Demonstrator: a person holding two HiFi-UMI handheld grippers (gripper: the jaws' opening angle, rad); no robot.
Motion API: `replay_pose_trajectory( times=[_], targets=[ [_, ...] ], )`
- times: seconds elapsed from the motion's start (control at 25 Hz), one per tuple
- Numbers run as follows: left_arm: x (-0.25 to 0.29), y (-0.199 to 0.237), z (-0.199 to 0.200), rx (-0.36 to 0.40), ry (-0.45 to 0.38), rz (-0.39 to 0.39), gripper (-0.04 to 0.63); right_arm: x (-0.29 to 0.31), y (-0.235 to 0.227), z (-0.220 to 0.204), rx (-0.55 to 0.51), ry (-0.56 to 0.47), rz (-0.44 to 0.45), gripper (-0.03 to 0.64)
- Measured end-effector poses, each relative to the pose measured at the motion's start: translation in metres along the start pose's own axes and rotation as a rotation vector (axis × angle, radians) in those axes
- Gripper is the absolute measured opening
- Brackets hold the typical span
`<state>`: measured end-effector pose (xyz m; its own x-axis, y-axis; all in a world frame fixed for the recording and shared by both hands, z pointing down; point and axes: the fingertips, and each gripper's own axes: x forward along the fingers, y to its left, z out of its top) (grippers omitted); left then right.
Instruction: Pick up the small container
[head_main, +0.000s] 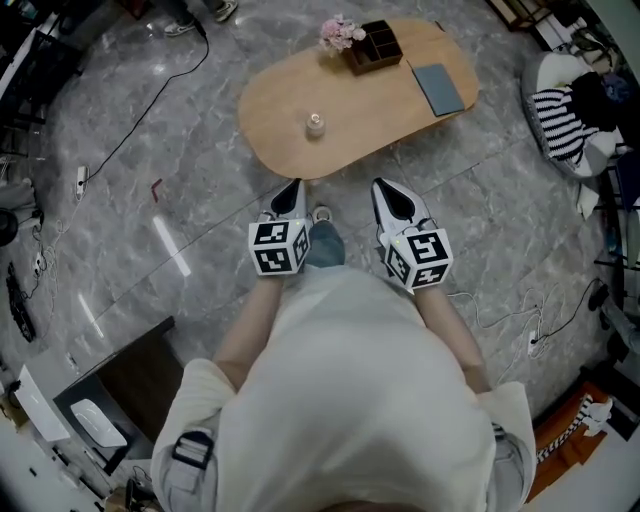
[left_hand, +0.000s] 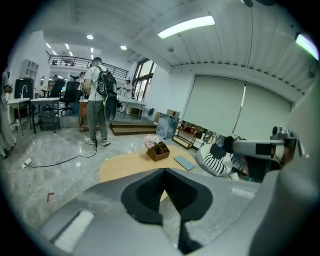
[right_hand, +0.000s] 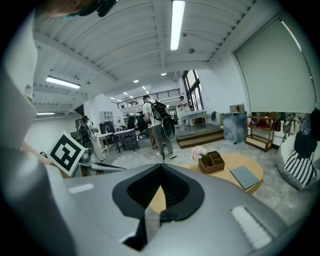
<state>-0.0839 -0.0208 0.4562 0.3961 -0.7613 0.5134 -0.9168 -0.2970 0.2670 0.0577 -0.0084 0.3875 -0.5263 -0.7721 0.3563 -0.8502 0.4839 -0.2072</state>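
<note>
Container (head_main: 315, 124), small, pale, round

Open-plan loft office over a grey marble floor (head_main: 490, 200).
Low oval wooden table (head_main: 370, 110) at centre, white beanbag (head_main: 550, 75) to its right. Tube lights (left_hand: 186, 26) on a ribbed white ceiling, drawn roller blinds (left_hand: 235, 107) on the right wall, tall window (left_hand: 142, 85) far back, desks (left_hand: 42, 102) and mezzanine railing (left_hand: 75, 60) far left.

On the oval light-wood table (head_main: 380, 115): small pale container (head_main: 315, 124) near the front left, dark wooden compartment box (head_main: 375, 46) at the far edge, pink flower bunch (head_main: 340, 33) just left of it, flat grey pad (head_main: 440, 88) right of both.
</note>
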Motion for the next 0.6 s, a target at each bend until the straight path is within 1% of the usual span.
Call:
replay_pose_trajectory(
  times=[0.28, 0.4, 0.6],
  targets=[
    [0.046, 0.031, 0.014, 0.019, 0.051, -0.037, 0.002, 0.053, -0.013, 0.008, 0.006, 0.047, -0.004, -0.002],
    [0.067, 0.043, 0.016, 0.015, 0.072, -0.046, 0.002, 0.077, -0.020, 0.008, 0.015, 0.064, -0.008, -0.002],
    [0.108, 0.056, 0.020, 0.025, 0.116, -0.087, 0.002, 0.116, -0.035, 0.013, 0.038, 0.085, -0.019, -0.002]
  ],
)
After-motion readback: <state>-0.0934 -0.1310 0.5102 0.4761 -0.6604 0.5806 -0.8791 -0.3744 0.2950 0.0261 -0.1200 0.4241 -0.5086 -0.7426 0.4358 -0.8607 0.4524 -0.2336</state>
